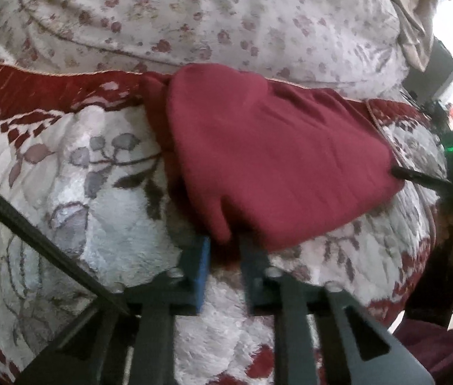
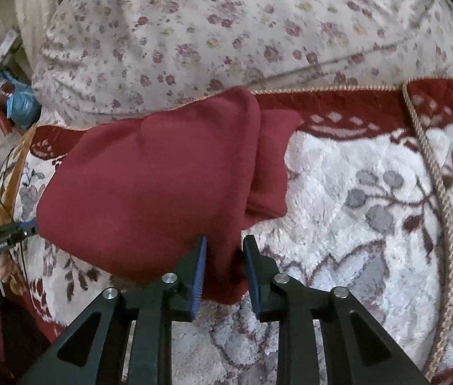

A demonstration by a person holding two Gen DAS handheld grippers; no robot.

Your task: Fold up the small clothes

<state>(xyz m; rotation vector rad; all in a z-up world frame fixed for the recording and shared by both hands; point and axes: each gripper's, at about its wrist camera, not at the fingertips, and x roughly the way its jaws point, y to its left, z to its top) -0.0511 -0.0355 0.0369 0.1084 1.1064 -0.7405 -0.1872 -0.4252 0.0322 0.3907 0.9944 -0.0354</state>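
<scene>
The supporting surface is a bed covered by a plush blanket (image 2: pixel 338 192), white with grey and brown leaf motifs and a dark red border edged in twisted cord. A dark red garment (image 2: pixel 149 186) lies directly on the blanket, centre-left in the right wrist view, partly folded over itself. A floral-print sheet (image 2: pixel 226 25), white with small red flowers, occupies the upper part of both views.

no legible text, label, brand or number found in either wrist view, small white lettering on the black plastic bar (image 2: pixel 2 244) left of the right tool, too blurred to be read
</scene>
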